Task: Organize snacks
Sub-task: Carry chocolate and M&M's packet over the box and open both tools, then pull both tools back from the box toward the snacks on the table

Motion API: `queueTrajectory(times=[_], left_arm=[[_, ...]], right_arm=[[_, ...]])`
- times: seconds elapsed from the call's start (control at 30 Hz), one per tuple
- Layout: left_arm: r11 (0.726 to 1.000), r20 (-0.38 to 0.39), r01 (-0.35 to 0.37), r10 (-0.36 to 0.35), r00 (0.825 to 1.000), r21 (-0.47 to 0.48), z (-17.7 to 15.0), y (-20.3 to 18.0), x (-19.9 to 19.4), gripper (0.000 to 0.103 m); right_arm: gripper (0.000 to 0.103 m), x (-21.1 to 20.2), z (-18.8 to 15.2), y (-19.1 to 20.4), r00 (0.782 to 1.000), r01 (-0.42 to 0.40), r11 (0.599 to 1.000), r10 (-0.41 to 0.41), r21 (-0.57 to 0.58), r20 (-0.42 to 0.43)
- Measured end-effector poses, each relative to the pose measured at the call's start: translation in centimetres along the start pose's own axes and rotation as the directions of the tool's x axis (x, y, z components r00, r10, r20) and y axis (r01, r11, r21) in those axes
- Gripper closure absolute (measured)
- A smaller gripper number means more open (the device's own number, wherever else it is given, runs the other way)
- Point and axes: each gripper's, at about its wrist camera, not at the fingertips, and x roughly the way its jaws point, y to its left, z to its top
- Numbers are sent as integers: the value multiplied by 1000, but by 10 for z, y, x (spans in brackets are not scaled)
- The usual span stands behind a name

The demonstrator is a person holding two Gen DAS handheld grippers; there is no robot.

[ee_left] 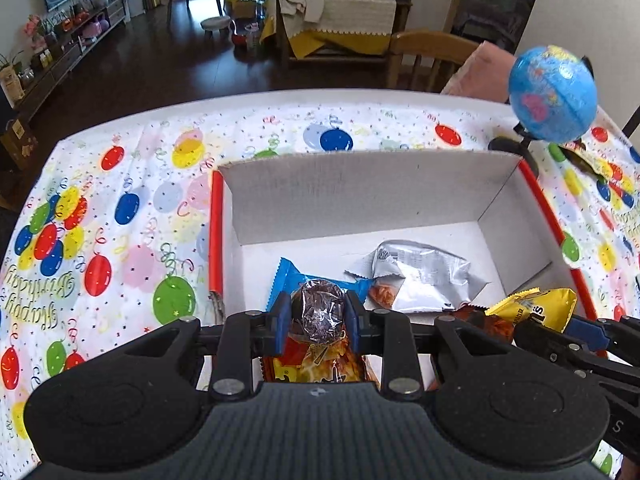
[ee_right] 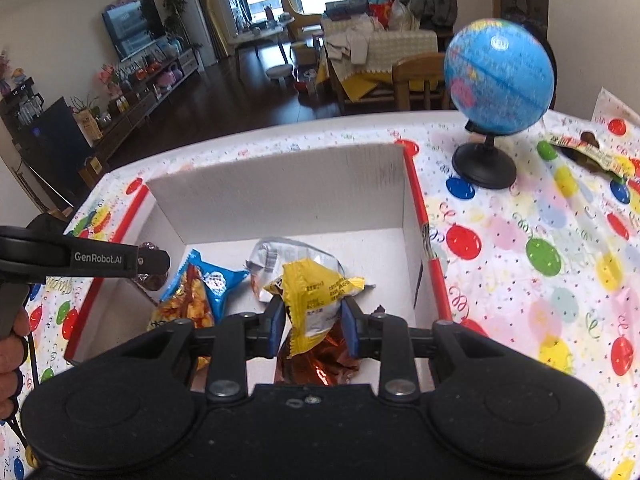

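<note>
Yellow packet (ee_right: pixel 316 300) upright in right tongs (ee_right: pixel 313 324)

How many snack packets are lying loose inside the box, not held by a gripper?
3: a blue packet at the left, a silver packet mid-floor, an orange-brown packet nearest the cameras. The grippers may hide more.

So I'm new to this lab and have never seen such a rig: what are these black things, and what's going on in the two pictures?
No robot here: a person holds a two-finger clamp in each hand, and each clamp carries a wide-angle camera looking along its fingers. One picture is from the left clamp, the other from the right. The left gripper is shut on a dark foil-wrapped snack; the right gripper is shut on a yellow snack packet. Both hang over a white cardboard box that already holds a silver packet and a blue-and-orange packet. The box stands on a balloon tablecloth beside a small globe.
</note>
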Motion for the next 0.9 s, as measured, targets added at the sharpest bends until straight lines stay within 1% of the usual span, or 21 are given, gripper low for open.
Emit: queueTrajectory(times=[0.17,0.3,0.37,0.43,0.47,0.5,0.57,0.7,0.87,0.9], left_arm=[[1000,-26,-7,7,1000,9,-2,-2,12,76],[1000,-37,-15,15,999,7,-3,-2,15,75],[1000,-49,-19,19,999,5,-3,-2,15,73],[1000,-59,-9,8,998,-2,-3,-1,14,65],[1000,-58,-7,7,998,-8,-4,0,12,51],[1000,-48,-6,6,999,-14,-5,1,9,42],[1000,-28,-5,5,1000,-22,-7,1,2,41],[1000,-14,5,-5,1000,-29,-10,0,-11,41],[999,10,30,-29,1000,-32,-19,-5,-33,38],[999,19,32,-31,999,-30,-21,-7,-38,38]], right_arm=[[73,8,-2,-2,999,1,1000,0,15,-36],[71,10,-4,-2,999,0,1000,0,14,-44],[71,9,-4,-3,999,0,1000,1,17,-45],[70,8,-4,-4,999,-3,1000,4,22,-42],[68,7,-5,-5,999,-4,1000,5,26,-41],[68,6,-5,-6,999,-6,1000,7,29,-40],[65,2,-6,-6,999,-8,999,9,32,-35],[59,-11,-7,-6,1000,-22,999,22,28,-13],[47,-35,-12,-5,999,-42,999,42,16,31],[46,-40,-13,-5,998,-46,999,45,15,40]])
